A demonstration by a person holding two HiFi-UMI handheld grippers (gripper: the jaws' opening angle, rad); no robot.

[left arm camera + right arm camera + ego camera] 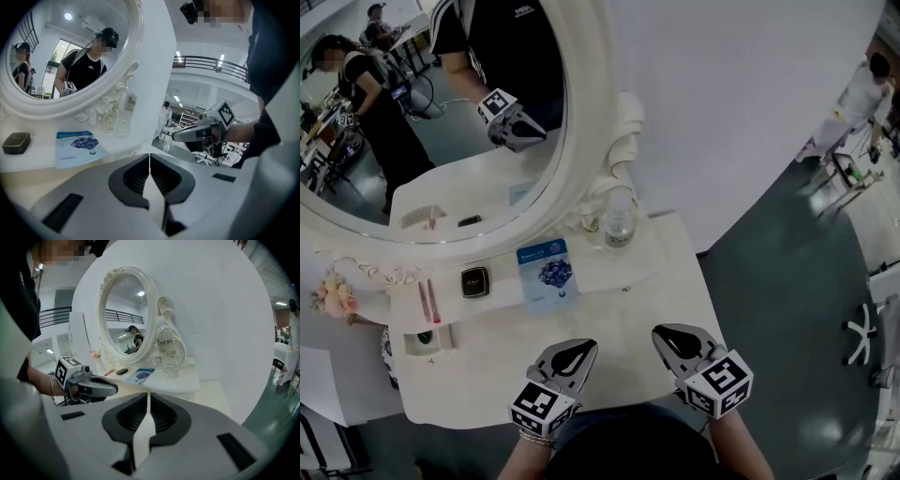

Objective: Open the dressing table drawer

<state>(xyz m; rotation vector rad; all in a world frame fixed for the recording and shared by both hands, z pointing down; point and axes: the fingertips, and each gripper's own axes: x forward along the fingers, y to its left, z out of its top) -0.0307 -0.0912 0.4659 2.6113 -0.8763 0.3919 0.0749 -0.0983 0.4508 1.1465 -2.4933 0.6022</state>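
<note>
The white dressing table (619, 309) stands in front of me under a large oval mirror (575, 141). No drawer front shows in any view; it is hidden below the tabletop's near edge. My left gripper (578, 349) hovers over the front edge of the tabletop, shut with nothing between its jaws. Beside it my right gripper (667, 335) is also shut and empty. In the left gripper view the left gripper (150, 160) points toward the mirror, with the right gripper (186, 134) off to its right. The right gripper view shows the right gripper (148, 400) and the left gripper (102, 387).
On the tabletop lie a blue sachet (547, 274), a dark compact (474, 281), a clear bottle (620, 221) and pink sticks (428, 300). Flowers (333, 298) sit at the left. A white wall backs the table. Grey floor with a chair base (862, 330) lies right.
</note>
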